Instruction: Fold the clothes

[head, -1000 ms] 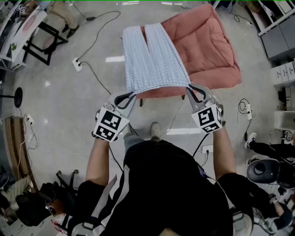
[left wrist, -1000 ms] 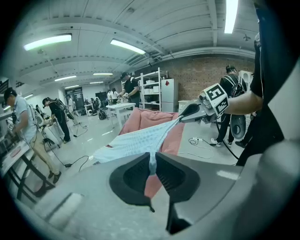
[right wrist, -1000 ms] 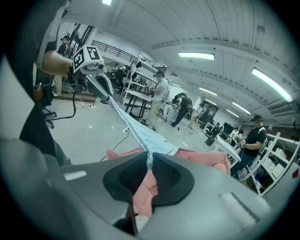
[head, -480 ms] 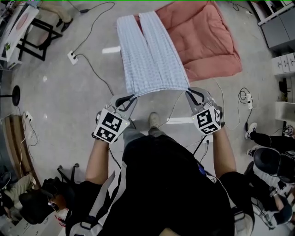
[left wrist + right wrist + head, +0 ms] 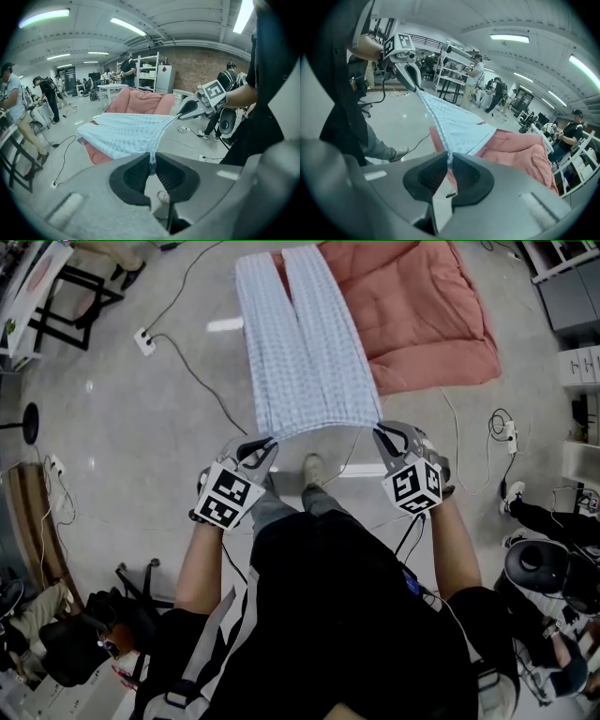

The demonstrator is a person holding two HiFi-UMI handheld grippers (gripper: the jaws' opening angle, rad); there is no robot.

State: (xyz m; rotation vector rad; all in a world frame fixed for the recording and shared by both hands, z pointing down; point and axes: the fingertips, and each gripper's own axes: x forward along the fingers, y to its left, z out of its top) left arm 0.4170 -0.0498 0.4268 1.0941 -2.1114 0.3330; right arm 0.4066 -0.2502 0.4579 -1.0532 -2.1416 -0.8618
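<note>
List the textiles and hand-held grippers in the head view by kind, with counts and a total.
trousers: 1
pink mat: 1
hand-held grippers: 2, left and right
Total: 4

Light blue checked trousers (image 5: 302,343), stretched out flat by the waistband corners, legs trailing over the pink cushion (image 5: 422,315) on the floor.

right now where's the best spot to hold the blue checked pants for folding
Probably the two waistband corners, from the waist end, as the left gripper and right gripper hold them: the pants stretch flat between them, legs trailing over the pink cushion.
</note>
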